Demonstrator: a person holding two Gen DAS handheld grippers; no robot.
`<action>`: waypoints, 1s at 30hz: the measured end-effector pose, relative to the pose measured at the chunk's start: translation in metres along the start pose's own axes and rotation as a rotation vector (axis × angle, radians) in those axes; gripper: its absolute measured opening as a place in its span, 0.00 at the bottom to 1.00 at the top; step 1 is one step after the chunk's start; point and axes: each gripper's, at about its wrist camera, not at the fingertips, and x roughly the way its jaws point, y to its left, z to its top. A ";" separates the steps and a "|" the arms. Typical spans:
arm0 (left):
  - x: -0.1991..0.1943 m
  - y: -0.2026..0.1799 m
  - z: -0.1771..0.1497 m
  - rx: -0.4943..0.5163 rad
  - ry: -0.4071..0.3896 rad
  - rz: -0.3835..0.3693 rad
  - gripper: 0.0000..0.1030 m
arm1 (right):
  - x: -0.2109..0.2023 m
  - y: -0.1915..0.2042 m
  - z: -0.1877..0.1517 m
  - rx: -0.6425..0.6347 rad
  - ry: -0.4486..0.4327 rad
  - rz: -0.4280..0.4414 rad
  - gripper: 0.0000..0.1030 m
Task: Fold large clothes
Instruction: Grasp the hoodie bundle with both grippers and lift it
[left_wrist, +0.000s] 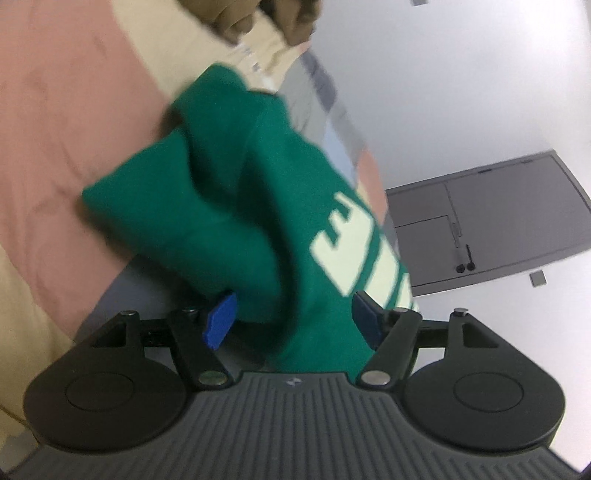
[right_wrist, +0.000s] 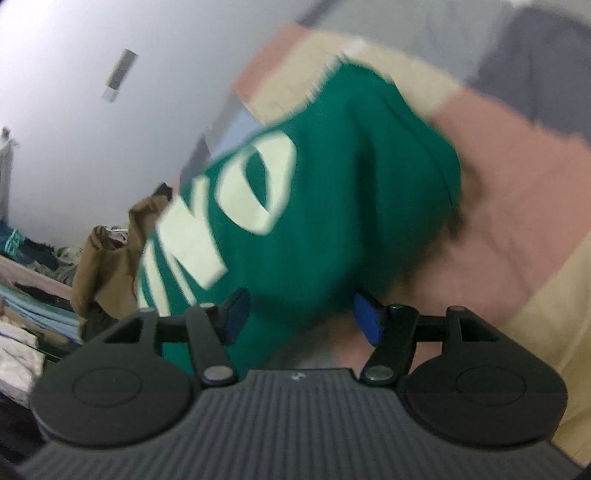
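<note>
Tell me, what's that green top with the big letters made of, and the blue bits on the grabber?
The green top looks like soft, matte knit fabric, maybe cotton: it bunches into thick folds. Its pale letters seem printed on flat. The blue pads on the left gripper look like matte rubber or plastic; blur leaves that uncertain.

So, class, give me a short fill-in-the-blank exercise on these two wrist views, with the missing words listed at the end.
1. The garment between the blue pads is ___ in colour.
2. Its large letters are printed in ___.
3. The bedcover beneath has pink and ___ blocks.
4. Beyond the left gripper, a grey ___ stands in the white wall.

Missing words: green; white; cream; door
</note>
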 end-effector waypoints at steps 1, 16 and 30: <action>0.003 0.001 0.001 -0.005 -0.004 0.006 0.71 | 0.005 -0.004 0.000 0.023 0.016 0.005 0.63; -0.007 -0.041 0.023 0.213 -0.203 -0.090 0.15 | 0.000 0.017 0.040 -0.067 -0.190 0.201 0.23; 0.033 -0.019 0.021 0.202 -0.128 0.077 0.13 | 0.038 0.003 0.034 -0.075 -0.117 0.078 0.22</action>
